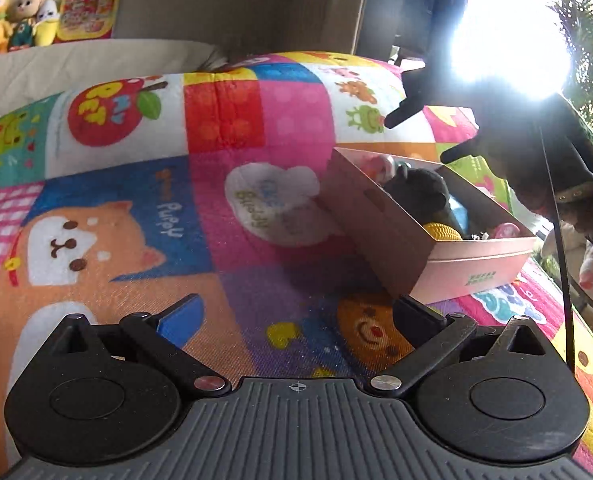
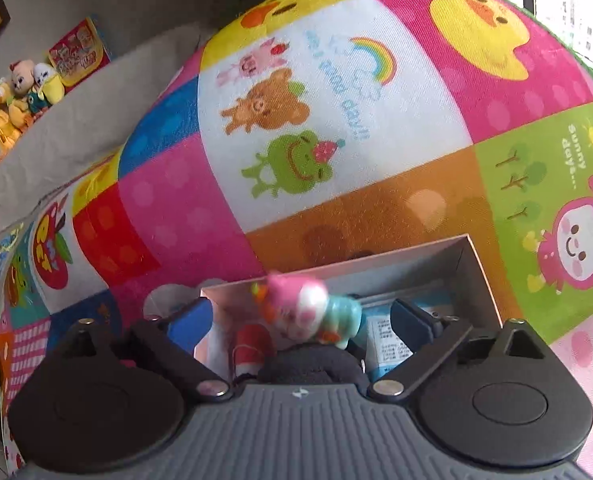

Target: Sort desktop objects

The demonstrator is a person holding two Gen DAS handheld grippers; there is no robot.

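Hovering over pink box (image 2: 472, 252) | right tool (image 2: 302, 320) spread wide, toy figure (image 2: 304, 312) blurred between | left tool (image 1: 298, 316) spread, empty

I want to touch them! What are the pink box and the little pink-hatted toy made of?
The pink box looks like thin cardboard: flat matte walls, sharp folded edges, a cut-out handle slot. The little toy figure, between the open right tongs, looks like hard, glossy plastic or vinyl, judging by its shine, though it is blurred.
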